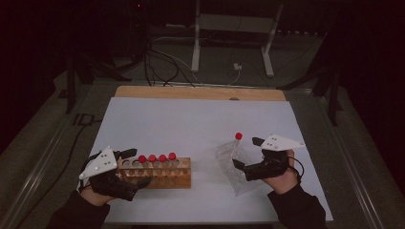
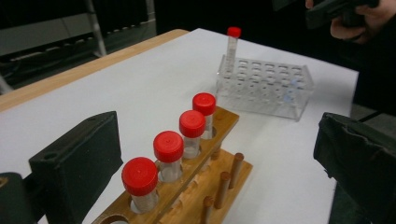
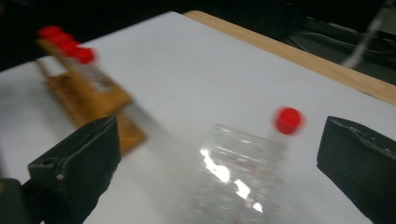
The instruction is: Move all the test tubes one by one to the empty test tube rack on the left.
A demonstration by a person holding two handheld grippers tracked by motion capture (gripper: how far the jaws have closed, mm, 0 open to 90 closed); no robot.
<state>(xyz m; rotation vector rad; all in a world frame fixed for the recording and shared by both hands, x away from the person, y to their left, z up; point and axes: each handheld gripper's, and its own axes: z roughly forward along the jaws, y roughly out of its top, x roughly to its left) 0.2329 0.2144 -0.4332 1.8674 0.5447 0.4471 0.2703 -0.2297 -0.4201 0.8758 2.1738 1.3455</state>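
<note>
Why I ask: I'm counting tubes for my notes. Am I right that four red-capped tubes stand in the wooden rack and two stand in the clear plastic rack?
Not quite. The wooden rack does hold four red-capped tubes, but the clear plastic rack holds only one tube, at a far corner. The left gripper view shows this plainly.

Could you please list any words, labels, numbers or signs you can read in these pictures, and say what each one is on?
There is no legible text.
Red-capped tubes: plain caps, no labels to be seen.
Wooden rack: no markings.
Clear plastic rack: faint reddish marks show on it in the right gripper view, too blurred to read.
Grey plates on the left gripper and right gripper: only holes, no lettering.
</note>
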